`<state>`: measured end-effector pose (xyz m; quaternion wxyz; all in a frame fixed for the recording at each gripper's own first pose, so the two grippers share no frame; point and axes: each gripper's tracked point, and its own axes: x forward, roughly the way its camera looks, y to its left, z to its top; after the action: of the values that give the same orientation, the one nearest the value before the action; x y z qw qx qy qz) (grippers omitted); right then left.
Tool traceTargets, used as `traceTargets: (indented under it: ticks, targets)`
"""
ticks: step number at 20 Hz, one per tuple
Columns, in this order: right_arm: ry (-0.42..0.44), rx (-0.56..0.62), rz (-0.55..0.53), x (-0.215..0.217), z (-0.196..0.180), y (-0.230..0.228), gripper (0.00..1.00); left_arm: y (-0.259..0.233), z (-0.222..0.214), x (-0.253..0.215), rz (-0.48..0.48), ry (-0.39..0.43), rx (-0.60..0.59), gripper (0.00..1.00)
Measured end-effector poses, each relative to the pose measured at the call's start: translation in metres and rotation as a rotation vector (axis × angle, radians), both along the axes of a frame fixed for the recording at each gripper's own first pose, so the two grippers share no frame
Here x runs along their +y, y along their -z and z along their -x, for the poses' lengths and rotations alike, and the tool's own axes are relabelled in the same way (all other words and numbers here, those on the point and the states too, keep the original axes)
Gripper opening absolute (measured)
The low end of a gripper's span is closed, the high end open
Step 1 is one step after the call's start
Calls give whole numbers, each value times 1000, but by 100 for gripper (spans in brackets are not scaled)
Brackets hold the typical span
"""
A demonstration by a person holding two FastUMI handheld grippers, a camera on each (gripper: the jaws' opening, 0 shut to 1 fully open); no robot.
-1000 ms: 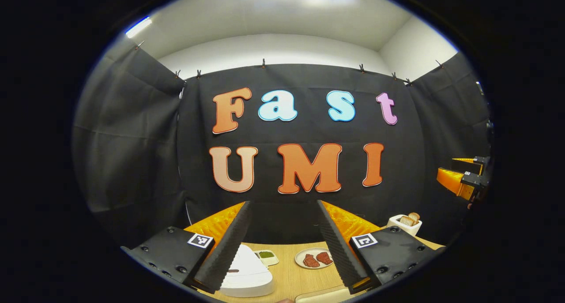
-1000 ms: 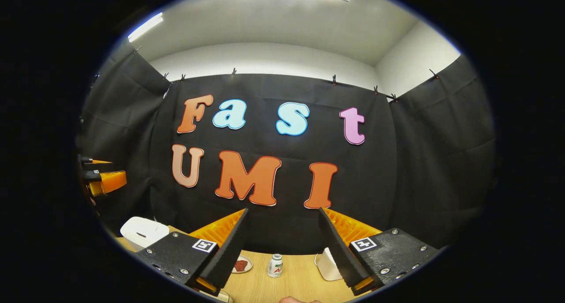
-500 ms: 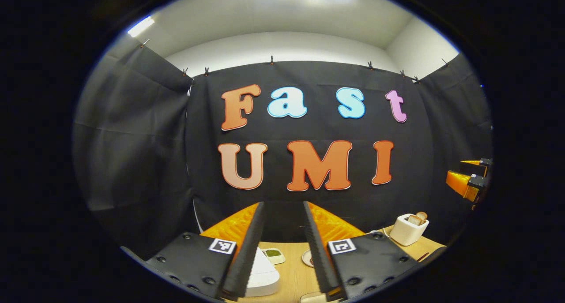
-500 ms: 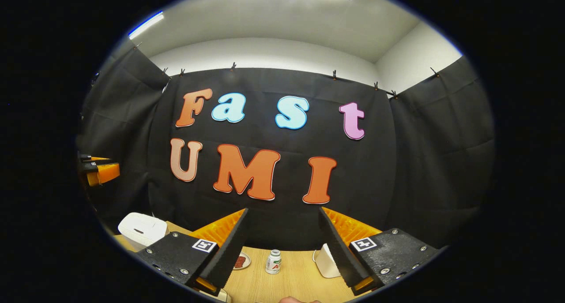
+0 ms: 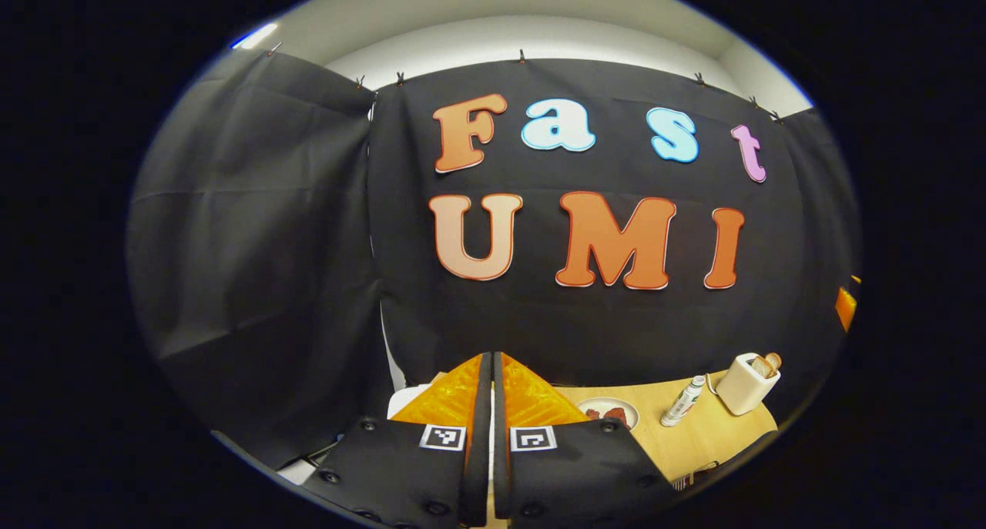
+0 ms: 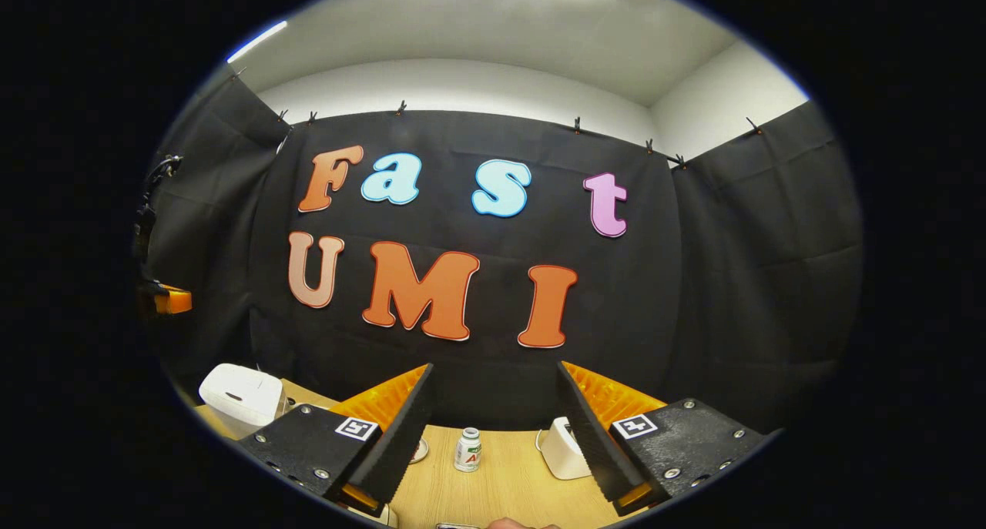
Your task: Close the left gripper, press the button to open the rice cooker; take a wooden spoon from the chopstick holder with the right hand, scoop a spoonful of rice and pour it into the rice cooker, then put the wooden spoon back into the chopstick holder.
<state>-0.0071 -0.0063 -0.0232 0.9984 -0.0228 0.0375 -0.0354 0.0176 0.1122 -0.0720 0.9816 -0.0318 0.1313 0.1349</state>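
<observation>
In the left gripper view my left gripper (image 5: 493, 358) is shut with nothing between its fingers, which touch along their length. It is held above the wooden table (image 5: 693, 436). A white strip of the rice cooker (image 5: 400, 396) peeks out just left of those fingers; the rest is hidden behind them. In the right gripper view the rice cooker (image 6: 240, 394) sits lid down at the table's far left. My right gripper (image 6: 494, 367) stands open and empty in the air over the table (image 6: 501, 483). The left gripper (image 6: 171, 302) shows small at that view's left edge.
A plate of meat (image 5: 608, 413), a small white bottle (image 5: 682, 402) and a white toaster with bread (image 5: 747, 383) stand on the table's right part. The bottle (image 6: 467, 450) and toaster (image 6: 561, 450) lie ahead of the right gripper. A hand (image 6: 504, 523) shows at the bottom.
The left gripper's fingers have come together from wide open to shut, and that gripper has tilted down and swung left. The right gripper has stayed open and barely shifted.
</observation>
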Motion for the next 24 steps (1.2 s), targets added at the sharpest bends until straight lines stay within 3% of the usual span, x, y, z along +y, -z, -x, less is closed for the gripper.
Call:
traceTargets:
  ticks: [11, 16, 24]
  targets:
    - [103, 83, 23, -15, 17, 31, 97, 126, -19, 37, 395, -12, 379, 7]
    - [155, 110, 33, -20, 24, 41, 95, 183, -22, 32, 588, -8, 546, 7]
    - [218, 162, 23, -34, 33, 62, 95, 237, -33, 44, 662, -35, 683, 7]
